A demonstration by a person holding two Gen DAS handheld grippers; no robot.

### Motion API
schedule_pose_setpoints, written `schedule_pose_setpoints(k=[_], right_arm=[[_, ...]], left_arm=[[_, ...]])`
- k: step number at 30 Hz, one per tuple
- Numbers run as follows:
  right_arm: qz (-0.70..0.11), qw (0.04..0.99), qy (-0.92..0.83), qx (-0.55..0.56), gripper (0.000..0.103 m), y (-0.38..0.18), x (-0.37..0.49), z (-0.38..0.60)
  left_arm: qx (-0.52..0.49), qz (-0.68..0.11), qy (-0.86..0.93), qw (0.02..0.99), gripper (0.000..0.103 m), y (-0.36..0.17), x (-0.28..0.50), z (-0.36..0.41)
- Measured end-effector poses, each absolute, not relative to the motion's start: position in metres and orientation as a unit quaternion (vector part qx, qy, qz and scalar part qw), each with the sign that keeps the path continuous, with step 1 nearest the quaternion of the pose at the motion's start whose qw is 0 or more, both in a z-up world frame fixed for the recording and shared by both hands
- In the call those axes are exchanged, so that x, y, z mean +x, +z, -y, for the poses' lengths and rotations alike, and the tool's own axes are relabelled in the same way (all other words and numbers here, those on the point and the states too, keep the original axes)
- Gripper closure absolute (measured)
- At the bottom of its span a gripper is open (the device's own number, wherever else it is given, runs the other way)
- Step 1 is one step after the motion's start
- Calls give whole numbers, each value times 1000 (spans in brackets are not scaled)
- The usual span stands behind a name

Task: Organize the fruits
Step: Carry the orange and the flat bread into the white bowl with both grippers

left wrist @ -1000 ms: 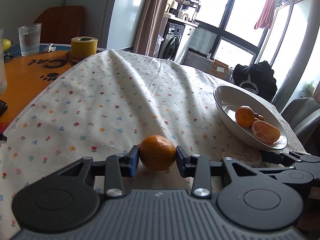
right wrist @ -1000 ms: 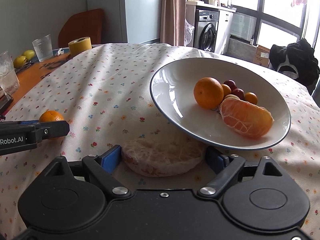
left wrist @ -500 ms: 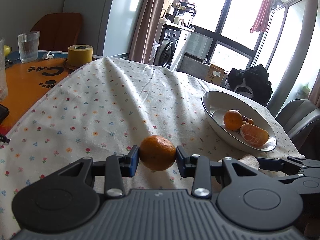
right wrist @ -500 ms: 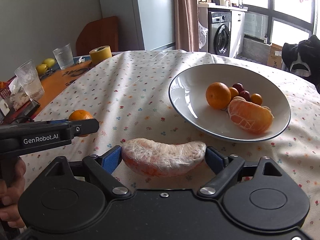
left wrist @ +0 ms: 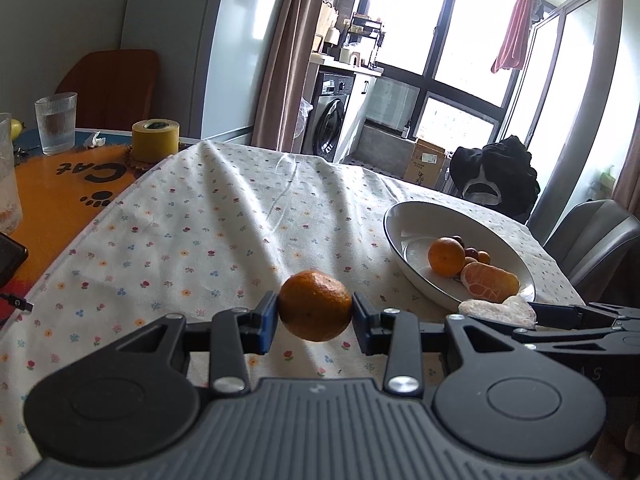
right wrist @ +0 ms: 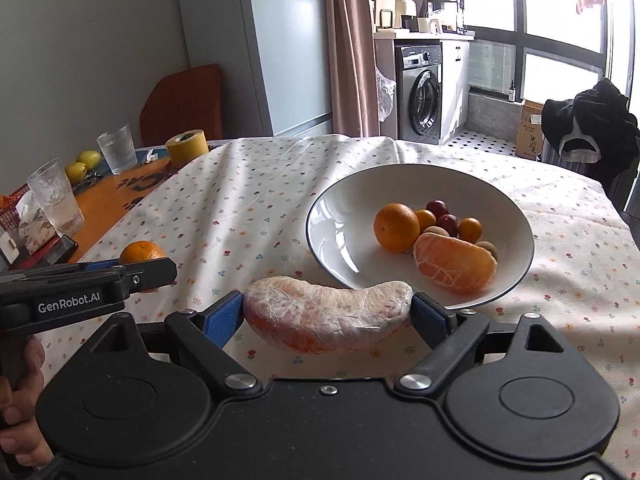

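Both hands are loaded, so the step in hand looks like delivery into the bowl (right wrist: 320, 216). The left gripper (left wrist: 315, 322) has its jaws closed narrowly on a whole mandarin (left wrist: 315, 306), pinched at its widest part and held clear above the cloth-covered surface (left wrist: 208, 224). The right gripper (right wrist: 328, 316) has its jaws set wide, clamped end to end on a peeled pomelo segment (right wrist: 328, 314), which hangs just in front of the bowl's near rim.

The bowl lies straight ahead of the right jaws and ahead and to the right of the left jaws. Its far right side already holds an orange (right wrist: 396, 227), a peeled half (right wrist: 454, 266) and several small fruits; the left half of the basin is bare.

To do this well, lift the segment over the rim first, lower it close to the bare basin, then ease the jaws apart, since the soft flesh would likely bruise if dropped. Bring the mandarin in second, keeping the two grippers from crossing, and set it low so it does not roll.
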State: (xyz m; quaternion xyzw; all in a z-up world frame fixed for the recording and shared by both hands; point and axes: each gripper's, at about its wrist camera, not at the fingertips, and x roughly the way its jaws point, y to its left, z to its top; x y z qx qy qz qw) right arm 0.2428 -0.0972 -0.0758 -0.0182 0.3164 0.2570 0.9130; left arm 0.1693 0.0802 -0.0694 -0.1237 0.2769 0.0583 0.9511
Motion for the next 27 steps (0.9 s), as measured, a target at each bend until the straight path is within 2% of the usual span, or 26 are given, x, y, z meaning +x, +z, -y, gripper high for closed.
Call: schedule_pose_setpoints(k=[27], right_arm=[[-318, 923, 219, 3, 16, -70, 289, 114]], left_arm=[[-103, -276, 31, 955, 65, -60, 210, -60]])
